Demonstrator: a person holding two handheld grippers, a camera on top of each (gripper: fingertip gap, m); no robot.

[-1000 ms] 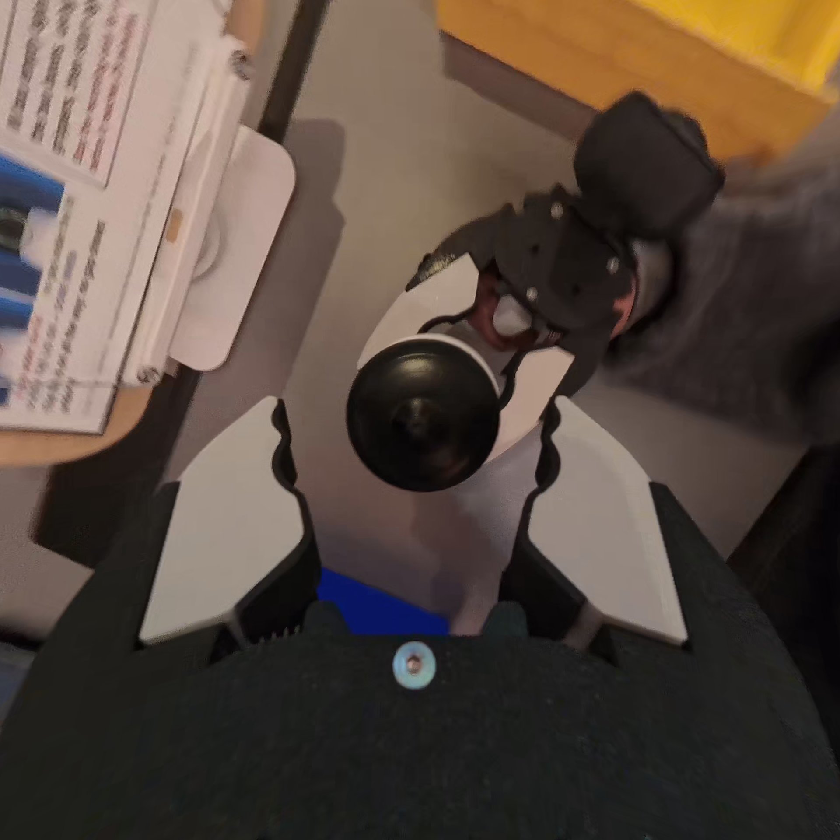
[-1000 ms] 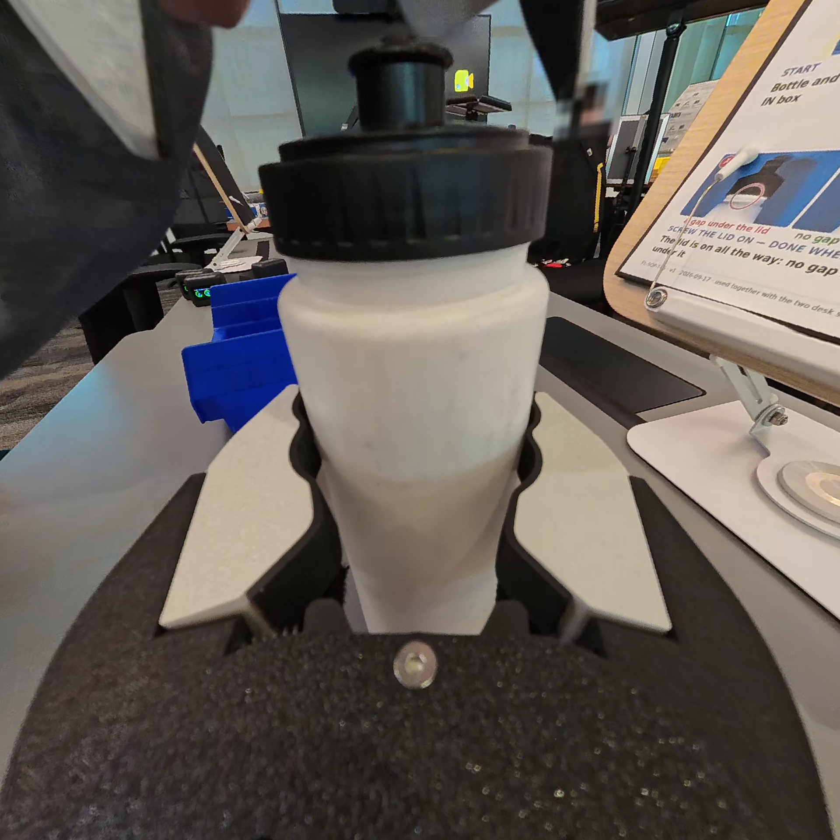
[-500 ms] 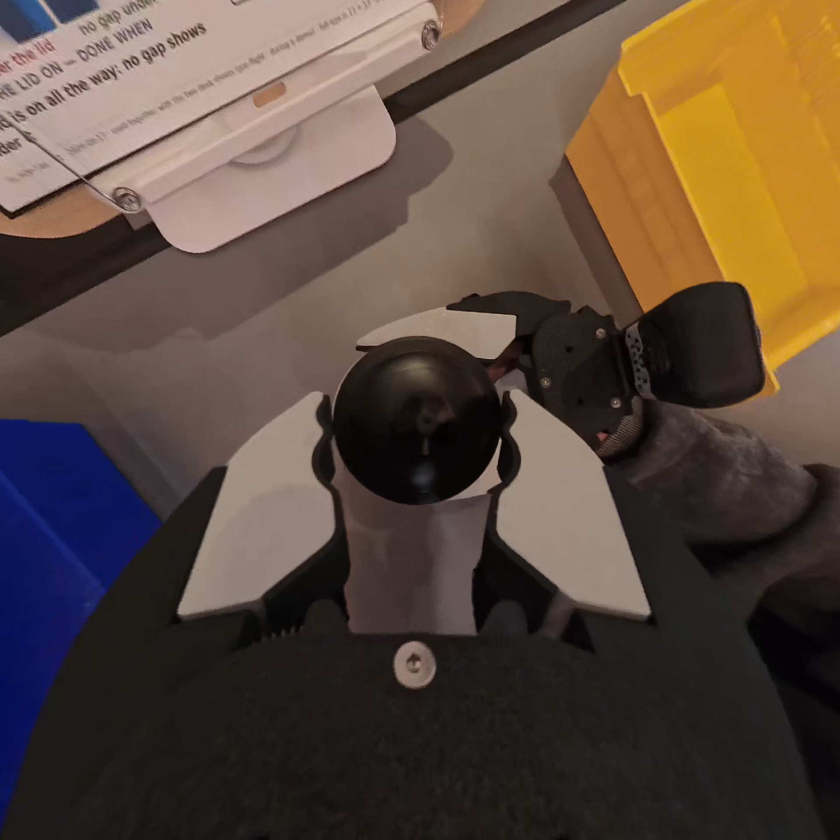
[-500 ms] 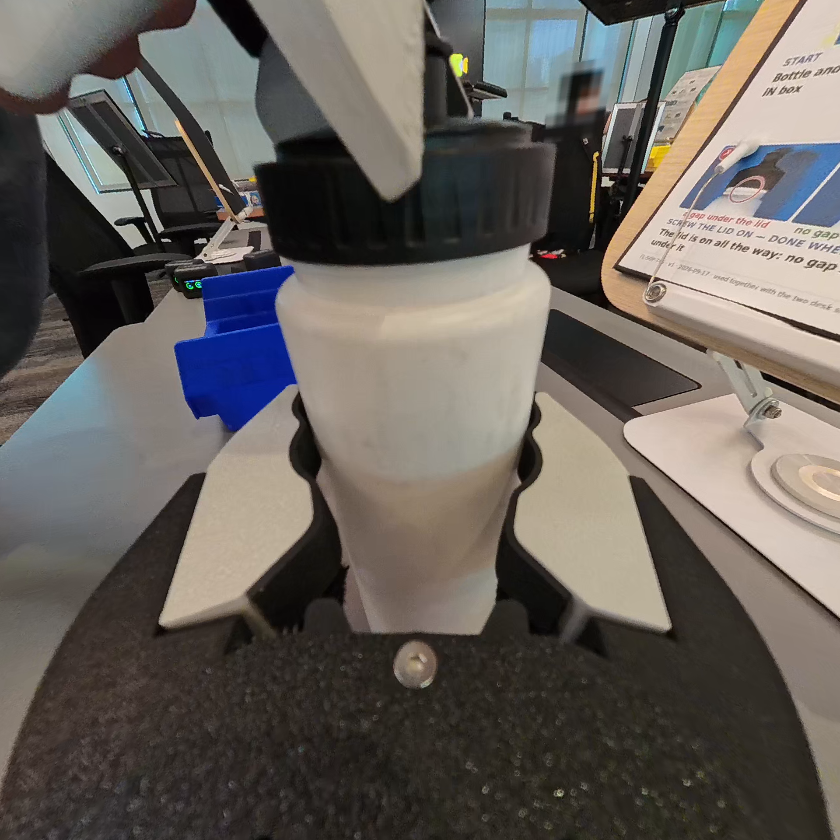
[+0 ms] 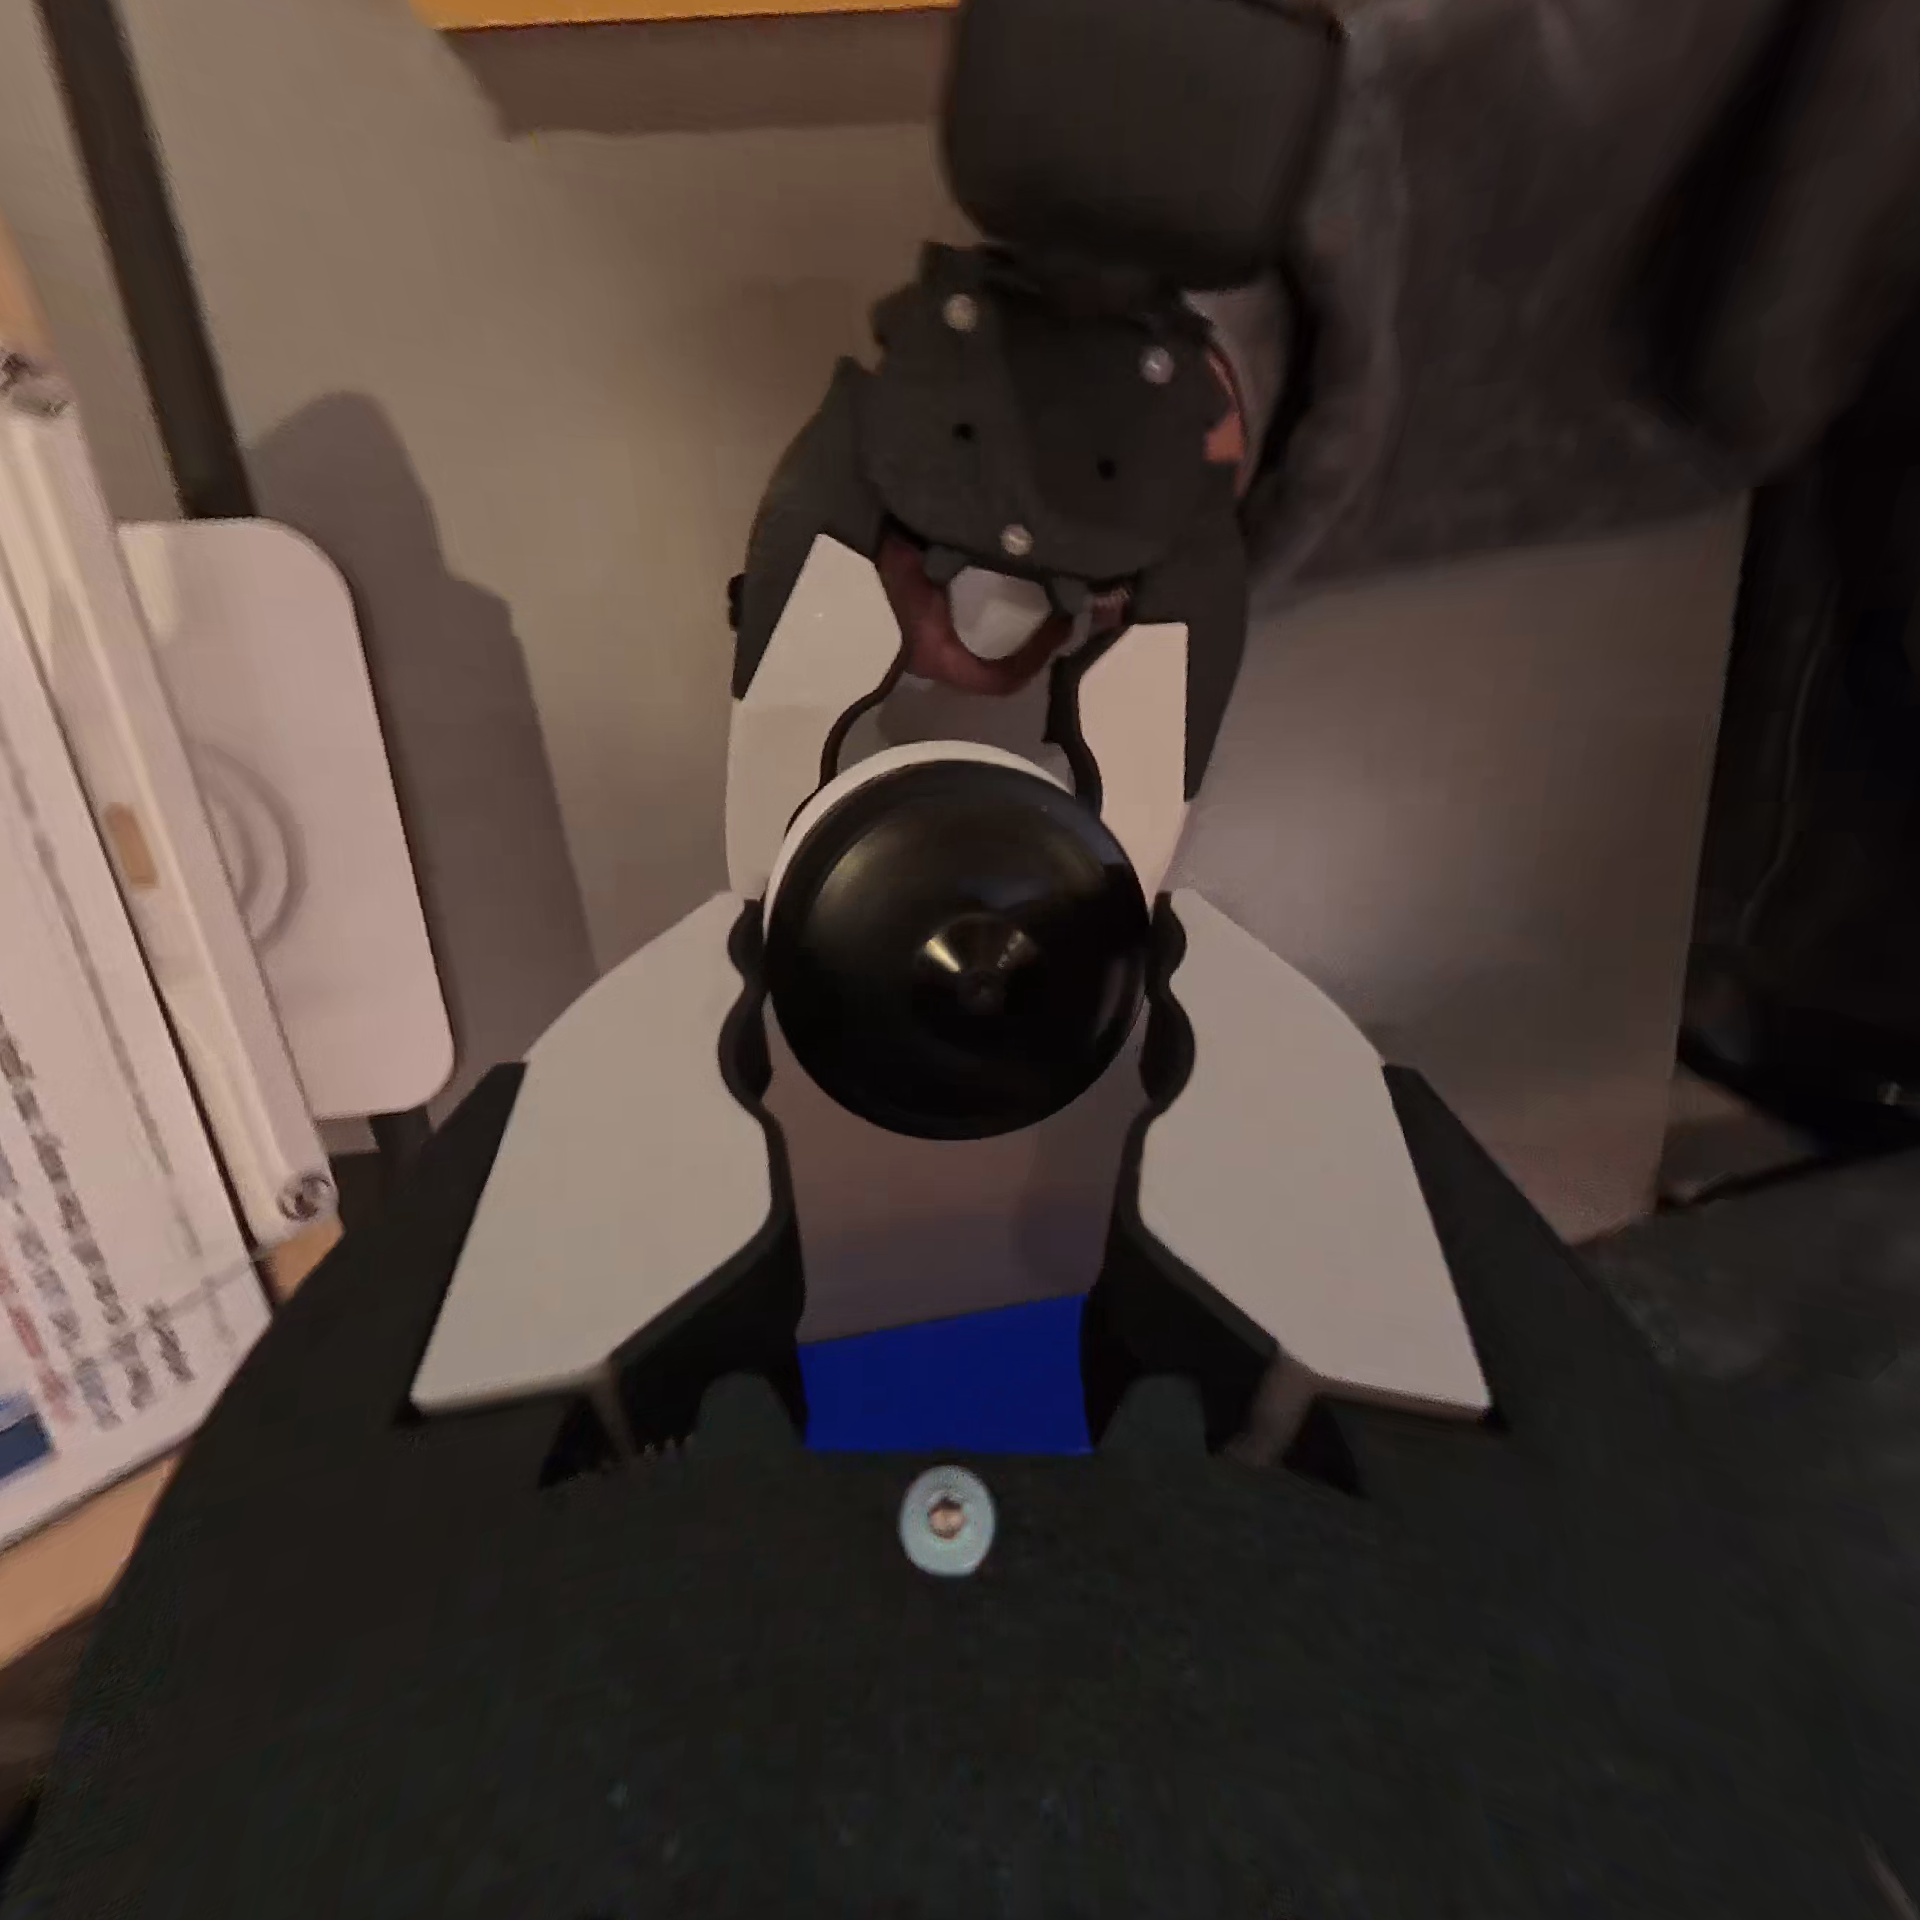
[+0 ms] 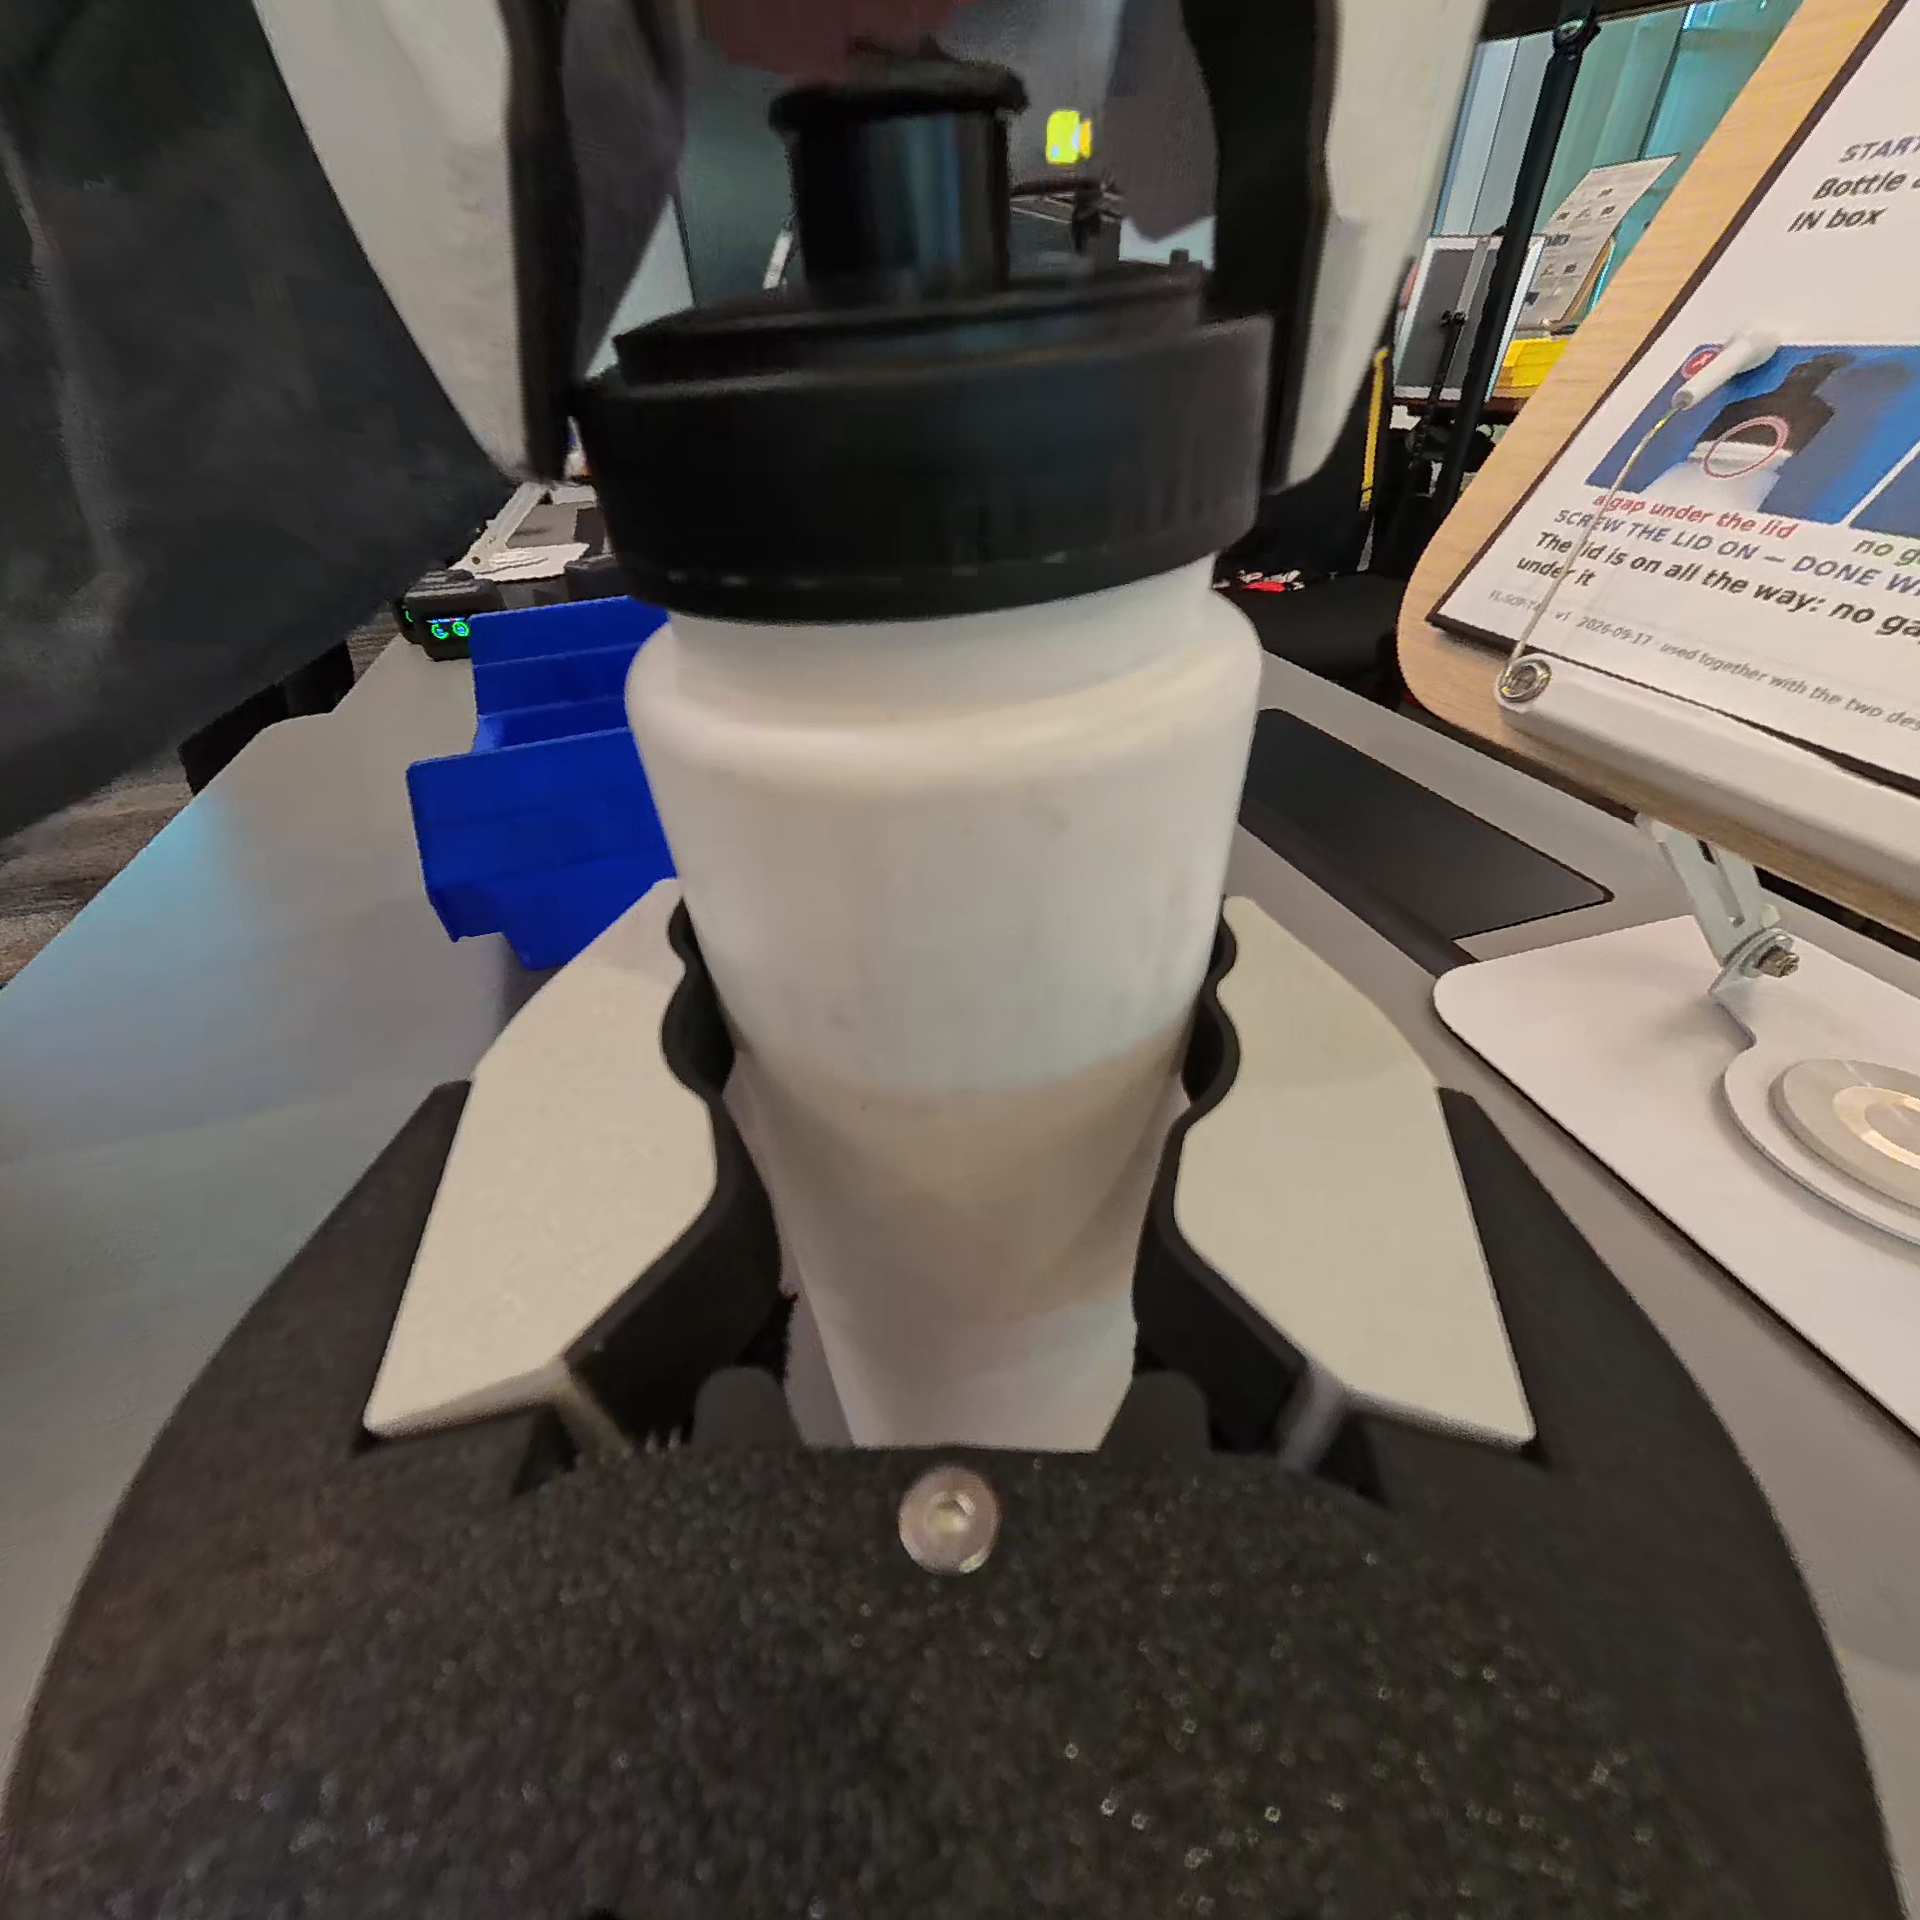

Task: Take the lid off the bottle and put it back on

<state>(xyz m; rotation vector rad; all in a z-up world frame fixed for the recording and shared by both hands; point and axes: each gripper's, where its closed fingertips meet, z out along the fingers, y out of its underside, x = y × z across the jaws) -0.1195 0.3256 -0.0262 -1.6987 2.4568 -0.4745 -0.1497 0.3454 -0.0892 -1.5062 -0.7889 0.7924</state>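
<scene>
Bottle: a white, matte plastic cylinder (image 6: 940, 894) with a rounded shoulder is stood upright on the smooth grey table (image 6: 208, 1039), its lower body tapering between the fingers.
Lid: a black, round plastic screw cap (image 6: 925, 499) with a finely ribbed rim and a short cylindrical spout is seated on the bottle's neck; from above it is seen as a glossy black dome (image 5: 956, 961).
Right gripper: the right gripper (image 6: 951, 1081), with flat pale-grey finger plates lined by wavy black pads, is clenched on the bottle's body from both sides.
Left gripper: the left gripper (image 5: 956, 997) is held above the bottle, pointing down. Its fingers are placed on either side of the lid, with the left pad touching the rim and a slim gap seen at the right; whether it is gripping cannot be told.
Blue bin: a rigid blue plastic bin (image 6: 540, 790) is set on the table behind the bottle.
Stand: a tilted wooden board bearing a printed sheet (image 6: 1704, 436) is carried on a white, round-cornered base plate (image 6: 1621, 1049).
</scene>
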